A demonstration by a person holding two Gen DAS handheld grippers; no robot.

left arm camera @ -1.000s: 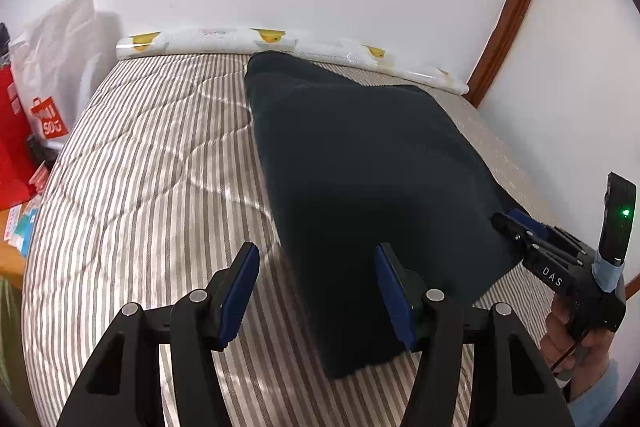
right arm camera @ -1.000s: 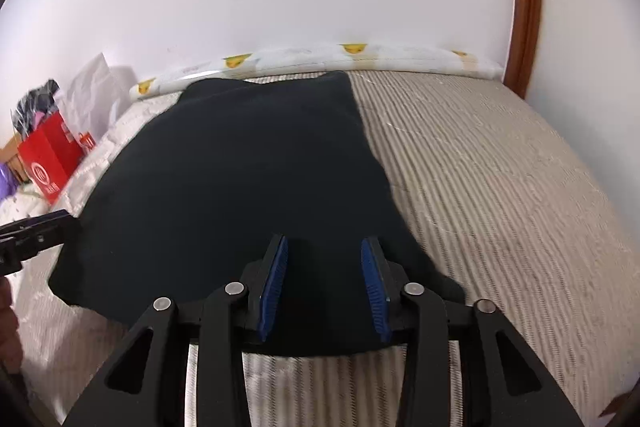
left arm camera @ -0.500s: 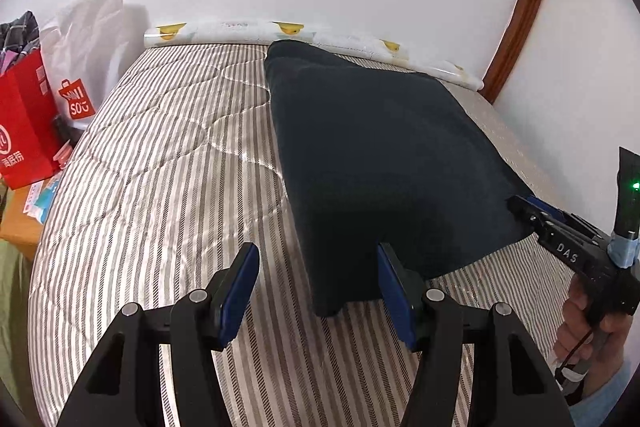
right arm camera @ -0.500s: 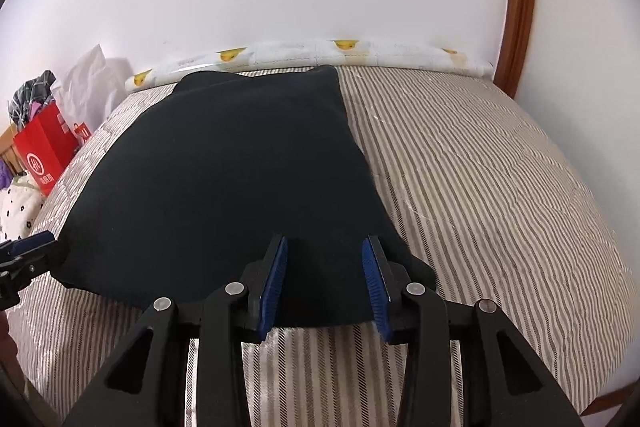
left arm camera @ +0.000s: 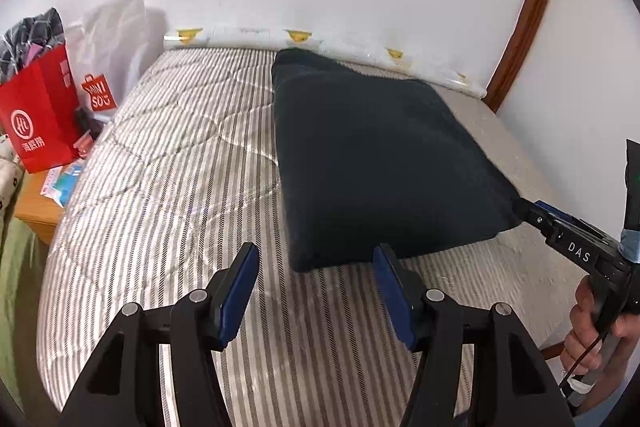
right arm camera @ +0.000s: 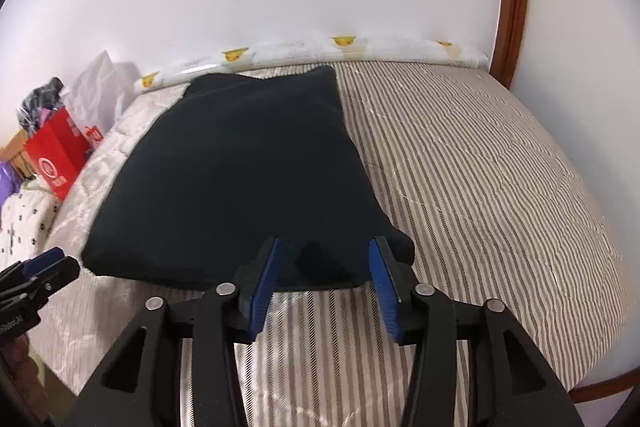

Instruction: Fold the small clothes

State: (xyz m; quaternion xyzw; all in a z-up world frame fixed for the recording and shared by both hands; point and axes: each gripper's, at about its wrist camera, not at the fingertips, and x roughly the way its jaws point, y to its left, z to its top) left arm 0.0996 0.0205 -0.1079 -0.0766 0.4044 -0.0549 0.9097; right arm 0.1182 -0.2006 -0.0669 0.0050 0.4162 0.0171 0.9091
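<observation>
The left claw (left arm camera: 316,293) stands with its blue pads apart and nothing between them, hanging over bare striped mattress (left arm camera: 168,163); the near-left corner of the dark garment (left arm camera: 380,163) lies on the bed just ahead of its right pad, not touched. A second ago that corner sat right under this claw and filled the lower middle of its view; now the claw has backed off toward the foot of the bed, so more mattress shows and the red shopping bag (left arm camera: 38,115) at the left bedside has come into sight. The garment itself rests flat as one folded, roughly rectangular slab, its far edge up against the rolled duck-print sheet (right arm camera: 316,53) by the wall. To the right, the right claw (right arm camera: 324,287) is opening: its pads were closer together a second ago with the near-right corner of the cloth between them, and now they spread, the corner lying between them, apparently no longer pinched. It too has drawn back and up a little, the cloth's front edge sitting farther ahead than before. My reading is that a fold has just been laid down and let go; whether another fold is still needed I cannot tell from here
</observation>
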